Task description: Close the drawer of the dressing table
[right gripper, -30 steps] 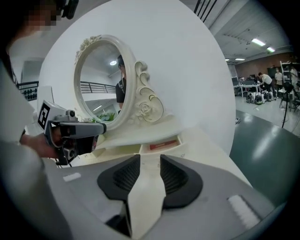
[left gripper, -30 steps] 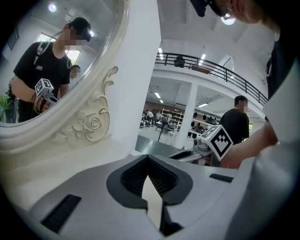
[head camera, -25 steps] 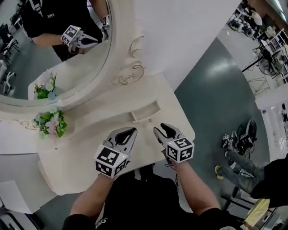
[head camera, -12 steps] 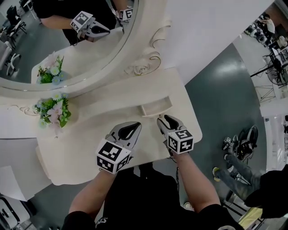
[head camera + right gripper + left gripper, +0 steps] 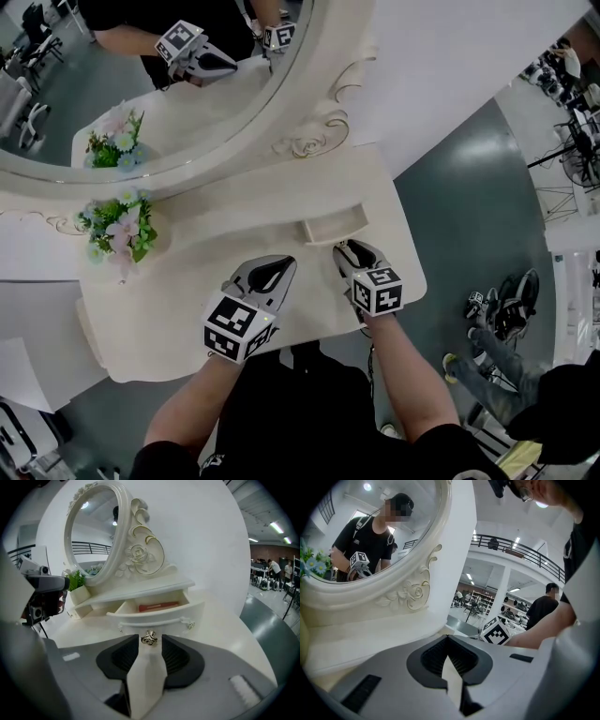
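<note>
The cream dressing table (image 5: pixel 178 309) has a small drawer (image 5: pixel 333 227) pulled out under its low shelf. In the right gripper view the drawer (image 5: pixel 157 617) is open, with a flat red item (image 5: pixel 158 606) inside. Its metal knob (image 5: pixel 149 639) sits between the tips of my right gripper (image 5: pixel 149 642), whose jaws stand a little apart around it. In the head view the right gripper (image 5: pixel 349 247) is just in front of the drawer. My left gripper (image 5: pixel 284 264) hovers over the tabletop left of it, fingertips together and holding nothing (image 5: pixel 448 638).
An oval mirror (image 5: pixel 141 84) with a carved frame rises behind the shelf. A flower pot (image 5: pixel 117 230) stands at the left of the table. The table's right edge drops to a grey floor, where another person's legs (image 5: pixel 492 361) are.
My right gripper has moved forward up to the drawer front, so the knob now lies between its tips. The left gripper has stayed about where it was.
</note>
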A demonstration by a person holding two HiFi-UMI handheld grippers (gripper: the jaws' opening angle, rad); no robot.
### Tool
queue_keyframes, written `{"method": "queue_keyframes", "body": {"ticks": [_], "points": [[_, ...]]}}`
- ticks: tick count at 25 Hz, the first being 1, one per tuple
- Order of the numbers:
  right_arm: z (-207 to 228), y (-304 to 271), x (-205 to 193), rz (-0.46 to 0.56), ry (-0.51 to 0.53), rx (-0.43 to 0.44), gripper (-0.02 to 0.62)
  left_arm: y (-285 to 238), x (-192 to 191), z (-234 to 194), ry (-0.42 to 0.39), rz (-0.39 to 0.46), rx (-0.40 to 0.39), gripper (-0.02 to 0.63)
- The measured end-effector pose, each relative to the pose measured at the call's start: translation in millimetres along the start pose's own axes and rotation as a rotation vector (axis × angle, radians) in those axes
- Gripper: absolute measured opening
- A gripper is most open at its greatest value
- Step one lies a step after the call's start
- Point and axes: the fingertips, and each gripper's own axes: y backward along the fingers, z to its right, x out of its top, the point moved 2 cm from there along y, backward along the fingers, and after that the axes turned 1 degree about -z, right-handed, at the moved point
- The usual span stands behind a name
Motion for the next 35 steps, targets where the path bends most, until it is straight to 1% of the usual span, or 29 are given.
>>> {"method": "queue_keyframes", "body": {"ticks": [1, 3, 6, 12, 20, 35], "points": [[0.2, -0.8, -0.3, -0.001, 0.008, -0.005, 0.162, 0.4, 0.4, -1.1, 0.003, 0.002, 0.003, 0.005], [-0.3, -2.2, -0.1, 0.002, 0.027, -0.013, 0.130, 1.0, 1.4, -3.0, 0.008, 0.004, 0.007, 0.005], [-2.2, -3.5, -0.5, -0.001, 0.041, -0.013, 0.104, 1.8, 1.8, -3.6, 0.010, 0.000, 0.008, 0.005], [-2.2, -4.1, 0.1, -0.033, 0.052, 0.000, 0.103, 2.6, 3.8, -6.8, 0.005, -0.004, 0.012, 0.005], [-2.8, -2.5, 15.7, -0.010, 0.043, -0.002, 0.101, -0.2, 12.4, -5.2, -0.007, 0.000, -0.002, 0.005], [-1.0, -22.5, 32.8, -0.010, 0.042, 0.014, 0.101, 1.5, 17.7, -12.7, -0.006, -0.006, 0.015, 0.005]]}}
